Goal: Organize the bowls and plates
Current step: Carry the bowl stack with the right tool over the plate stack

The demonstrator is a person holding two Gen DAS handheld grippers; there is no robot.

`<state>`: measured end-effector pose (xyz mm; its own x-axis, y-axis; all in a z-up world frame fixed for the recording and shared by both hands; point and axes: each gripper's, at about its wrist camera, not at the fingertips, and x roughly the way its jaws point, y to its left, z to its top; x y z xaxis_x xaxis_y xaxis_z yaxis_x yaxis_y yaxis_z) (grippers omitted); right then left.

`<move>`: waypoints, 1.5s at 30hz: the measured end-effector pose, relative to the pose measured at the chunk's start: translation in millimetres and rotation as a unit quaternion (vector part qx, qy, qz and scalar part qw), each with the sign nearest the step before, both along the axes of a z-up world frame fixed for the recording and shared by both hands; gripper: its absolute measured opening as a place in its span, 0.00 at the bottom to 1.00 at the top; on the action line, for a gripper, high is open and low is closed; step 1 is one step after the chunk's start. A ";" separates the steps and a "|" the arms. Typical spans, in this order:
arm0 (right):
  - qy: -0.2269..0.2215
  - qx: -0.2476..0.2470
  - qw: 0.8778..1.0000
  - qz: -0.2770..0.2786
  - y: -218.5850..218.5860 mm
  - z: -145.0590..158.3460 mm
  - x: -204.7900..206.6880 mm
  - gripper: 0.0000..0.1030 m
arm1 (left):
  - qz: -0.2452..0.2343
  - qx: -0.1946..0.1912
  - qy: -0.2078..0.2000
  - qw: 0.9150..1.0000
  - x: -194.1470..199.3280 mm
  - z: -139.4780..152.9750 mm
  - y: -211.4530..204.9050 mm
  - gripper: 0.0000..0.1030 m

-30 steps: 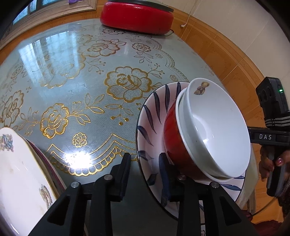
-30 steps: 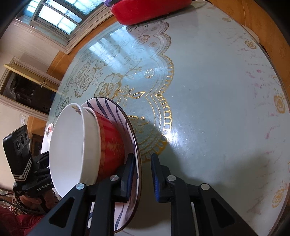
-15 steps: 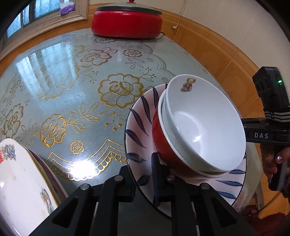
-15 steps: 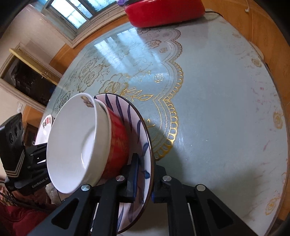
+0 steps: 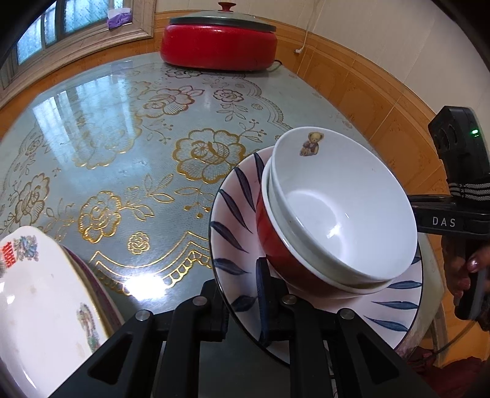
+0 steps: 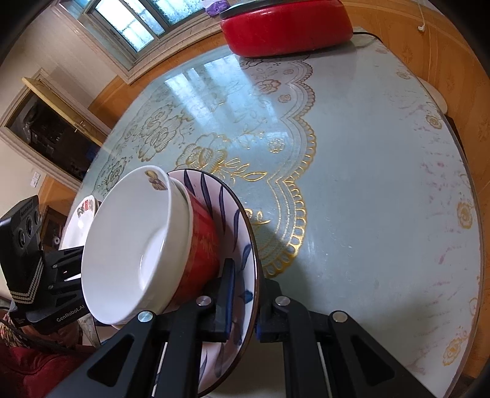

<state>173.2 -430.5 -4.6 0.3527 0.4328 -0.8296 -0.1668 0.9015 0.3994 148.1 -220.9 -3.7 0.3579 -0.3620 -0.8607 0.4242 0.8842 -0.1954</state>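
A pink plate with blue leaves [image 5: 235, 220] [image 6: 242, 242] carries a red bowl [image 5: 272, 245] [image 6: 203, 245] with a white bear-print bowl [image 5: 346, 208] [image 6: 128, 245] nested in it. My left gripper [image 5: 243, 303] is shut on the plate's near rim. My right gripper [image 6: 245, 300] is shut on the opposite rim. Both hold the stack above the table's front edge. The right gripper's body shows at the right of the left wrist view, and the left gripper's body at the left of the right wrist view.
A white plate with red and floral print [image 5: 39, 306] [image 6: 81, 211] lies on another plate at the left. A red lidded electric pot [image 5: 219, 43] [image 6: 288, 27] stands at the table's far side. The glass-topped table [image 5: 122, 122] [image 6: 367, 153] has a gold-flower cloth.
The left gripper closed on the plate's rim; the right jaws tightened on theirs. The plate and bowls have tilted toward level.
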 end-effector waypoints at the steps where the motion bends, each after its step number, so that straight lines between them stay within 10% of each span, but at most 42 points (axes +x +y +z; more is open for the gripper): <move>1: 0.000 0.001 1.000 0.001 1.3 1.3 0.7 0.09 | 0.003 -0.001 -0.001 1.000 -0.4 1.8 1.6 0.15; 27: -0.037 0.007 0.997 0.060 51.8 50.0 15.2 0.10 | 0.077 -0.017 -0.057 0.995 -23.0 47.9 53.9 0.14; 45: -0.052 0.035 0.982 0.178 200.2 66.7 31.2 0.10 | 0.214 0.010 -0.095 0.972 -72.2 76.9 192.1 0.12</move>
<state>204.5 -230.3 62.1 0.2508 0.5992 -0.7603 -0.5092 0.7496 0.4228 75.9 -28.8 73.1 0.6254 -0.1290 -0.7696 0.0427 0.9904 -0.1314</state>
